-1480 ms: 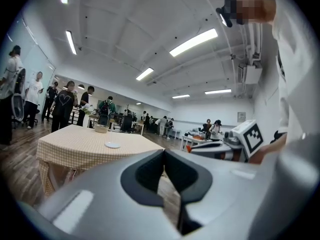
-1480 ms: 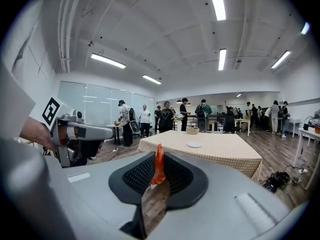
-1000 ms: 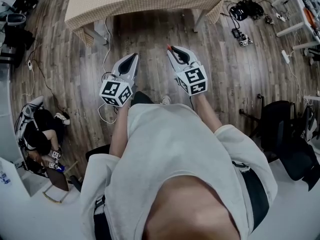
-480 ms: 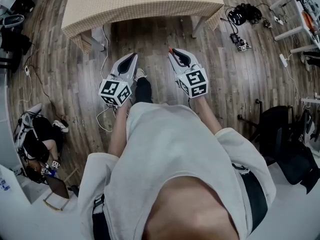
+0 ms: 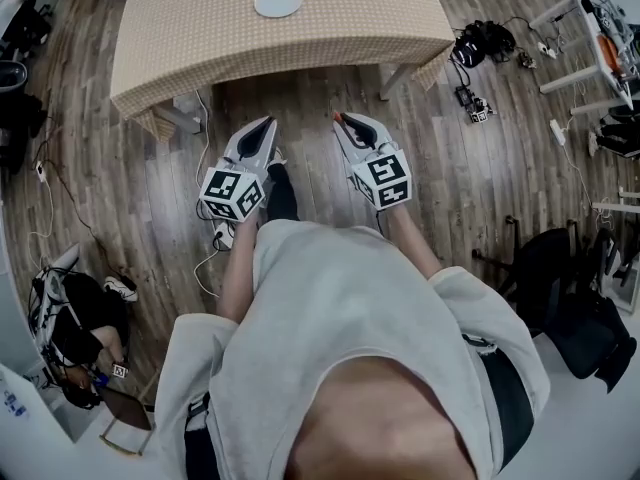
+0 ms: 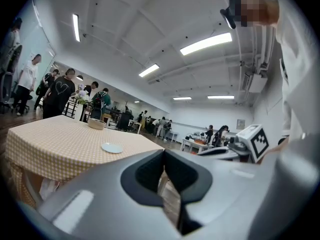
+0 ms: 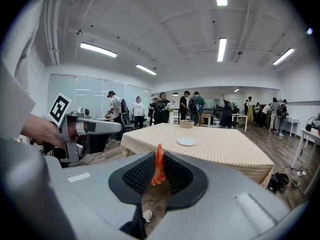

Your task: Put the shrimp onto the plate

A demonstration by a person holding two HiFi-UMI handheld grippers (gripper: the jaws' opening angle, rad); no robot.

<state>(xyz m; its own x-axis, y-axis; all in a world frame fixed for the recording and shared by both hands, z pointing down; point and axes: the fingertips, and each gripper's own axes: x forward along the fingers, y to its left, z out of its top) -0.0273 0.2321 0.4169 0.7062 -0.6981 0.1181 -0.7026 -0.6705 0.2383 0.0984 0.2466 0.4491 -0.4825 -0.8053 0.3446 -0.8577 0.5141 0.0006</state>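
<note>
Your right tool (image 5: pixel 345 121) clamps the shrimp (image 7: pixel 158 168), and your left tool (image 5: pixel 267 125) is closed and empty. The plate (image 5: pixel 278 2) on the tabletop (image 5: pixel 200 38) sits well ahead, so delivery remains.

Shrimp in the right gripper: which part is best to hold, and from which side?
Probably the mid-body, clamped across its two flat sides, coming in along its length. The shrimp is thin and narrow, and the right gripper holds it that way, only the orange tip poking past the jaws.
</note>
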